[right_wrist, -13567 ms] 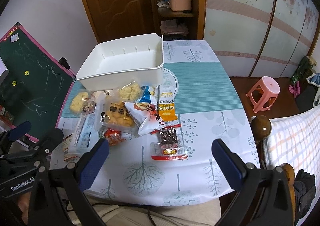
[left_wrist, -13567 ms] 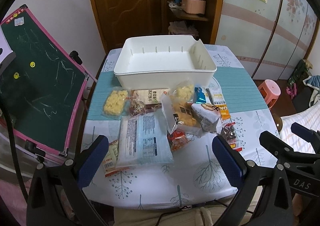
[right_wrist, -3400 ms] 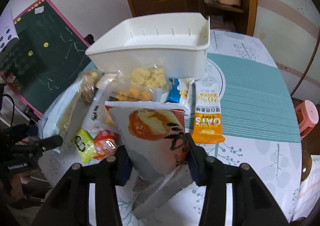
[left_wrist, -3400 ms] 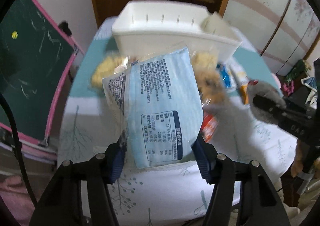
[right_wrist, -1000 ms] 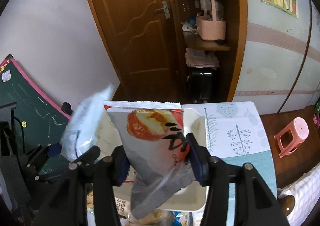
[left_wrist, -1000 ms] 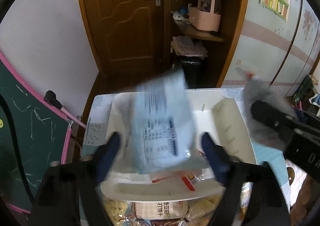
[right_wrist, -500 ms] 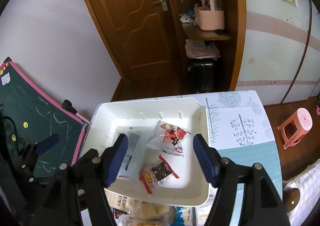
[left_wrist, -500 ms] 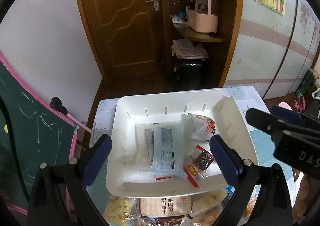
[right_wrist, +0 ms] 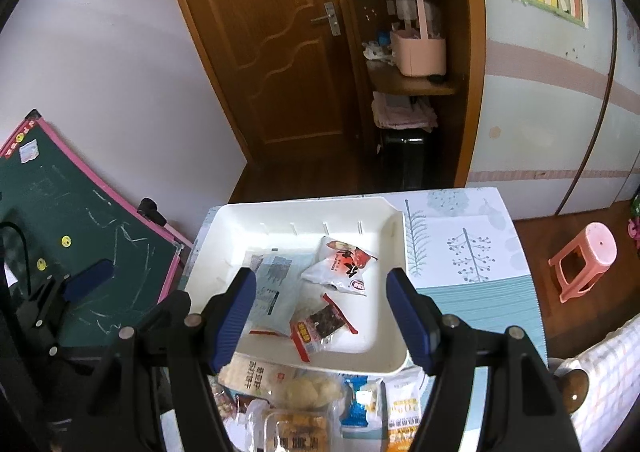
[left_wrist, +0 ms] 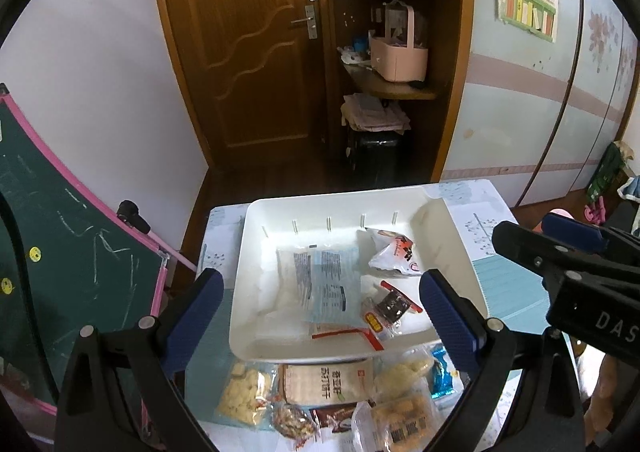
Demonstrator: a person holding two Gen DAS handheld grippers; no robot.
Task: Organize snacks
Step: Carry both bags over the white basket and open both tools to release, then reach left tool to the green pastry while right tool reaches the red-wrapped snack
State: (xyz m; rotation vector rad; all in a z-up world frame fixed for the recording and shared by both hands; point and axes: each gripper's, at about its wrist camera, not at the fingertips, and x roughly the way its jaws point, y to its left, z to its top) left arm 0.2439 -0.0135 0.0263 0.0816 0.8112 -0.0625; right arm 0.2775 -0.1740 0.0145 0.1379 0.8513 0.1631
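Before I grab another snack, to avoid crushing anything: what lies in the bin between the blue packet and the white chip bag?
Nothing: bare bin floor separates the blue packet from the chip bag, clearest from the left wrist.

A room in a home, by every sign; a panelled wooden door [left_wrist: 256, 51] with a lever handle stands in the far wall, and beside it a wooden corner shelf [left_wrist: 394, 87] carries bottles, a pink handled basket [left_wrist: 398, 57] and folded cloth; pastel wardrobe doors [left_wrist: 532, 99] with flower prints and a paper chart [left_wrist: 526, 9] fill the right wall; a child's green chalkboard [left_wrist: 60, 252] with a pink frame and smiley stickers leans at the left edge of the table [right_wrist: 472, 252], whose cloth bears tree prints and a teal band; a small pink plastic stool [right_wrist: 586, 262] stands on the wood floor off the table's right edge; checked bedding [right_wrist: 608, 364] shows at the near right corner.
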